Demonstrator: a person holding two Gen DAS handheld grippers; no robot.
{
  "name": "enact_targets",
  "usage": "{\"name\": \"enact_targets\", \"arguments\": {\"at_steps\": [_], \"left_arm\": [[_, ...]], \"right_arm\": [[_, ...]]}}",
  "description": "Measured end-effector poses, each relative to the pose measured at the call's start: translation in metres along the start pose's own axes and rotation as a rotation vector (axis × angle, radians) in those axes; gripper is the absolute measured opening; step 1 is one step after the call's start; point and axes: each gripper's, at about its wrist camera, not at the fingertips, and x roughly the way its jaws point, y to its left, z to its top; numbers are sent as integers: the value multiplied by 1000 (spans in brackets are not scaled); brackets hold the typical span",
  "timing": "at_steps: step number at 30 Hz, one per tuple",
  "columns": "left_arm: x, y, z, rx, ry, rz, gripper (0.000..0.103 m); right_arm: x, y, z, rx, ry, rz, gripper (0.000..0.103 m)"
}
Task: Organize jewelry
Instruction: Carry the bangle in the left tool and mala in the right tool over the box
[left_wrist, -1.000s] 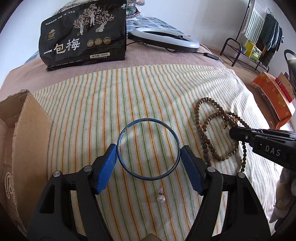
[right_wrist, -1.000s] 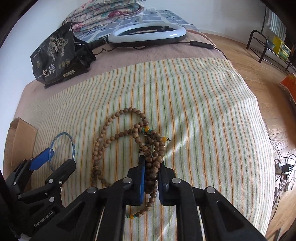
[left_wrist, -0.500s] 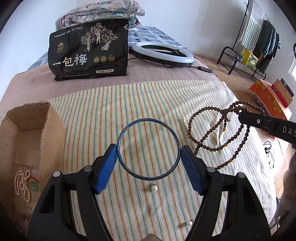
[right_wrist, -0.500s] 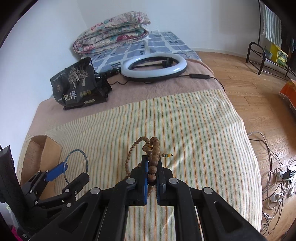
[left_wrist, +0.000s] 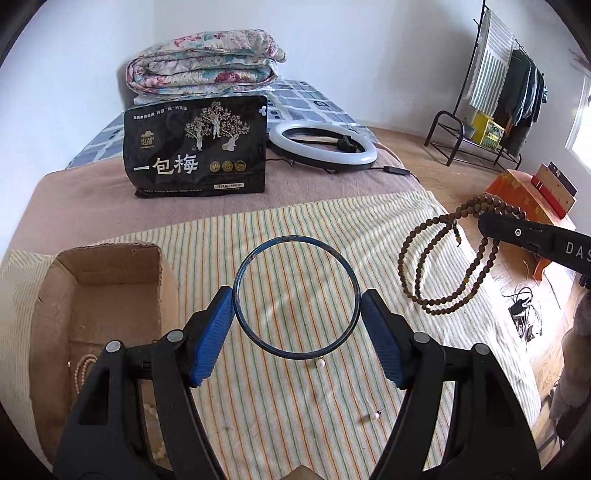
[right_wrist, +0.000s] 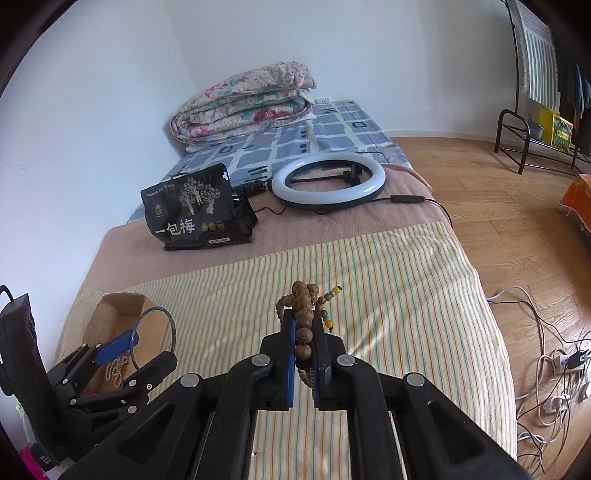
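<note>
My left gripper is shut on a thin blue bangle, held upright above the striped cloth. It also shows in the right wrist view. My right gripper is shut on a brown wooden bead necklace, lifted clear of the bed; its loops hang at the right in the left wrist view. A cardboard box at the left holds a pearl strand. Two pearl earrings lie on the cloth.
A black snack bag stands behind the cloth, with a ring light and a folded quilt further back. The bed edge falls off at the right to a wood floor with cables. A clothes rack stands far right.
Both grippers have risen well above the bed. The bead necklace came fully off the cloth and now hangs from my right gripper. The bangle stays gripped in my left.
</note>
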Motion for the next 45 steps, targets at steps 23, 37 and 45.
{"name": "enact_targets", "arguments": {"at_steps": [23, 37, 45], "left_arm": [[-89, 111, 5, -54, -81, 108, 72], [-99, 163, -20, -101, -48, 145, 72], [-99, 170, -34, -97, -19, 144, 72]], "right_arm": [[-31, 134, 3, -144, -106, 208, 4], [-16, 221, -10, -265, -102, 329, 4], [21, 248, -16, -298, -50, 332, 4]]}}
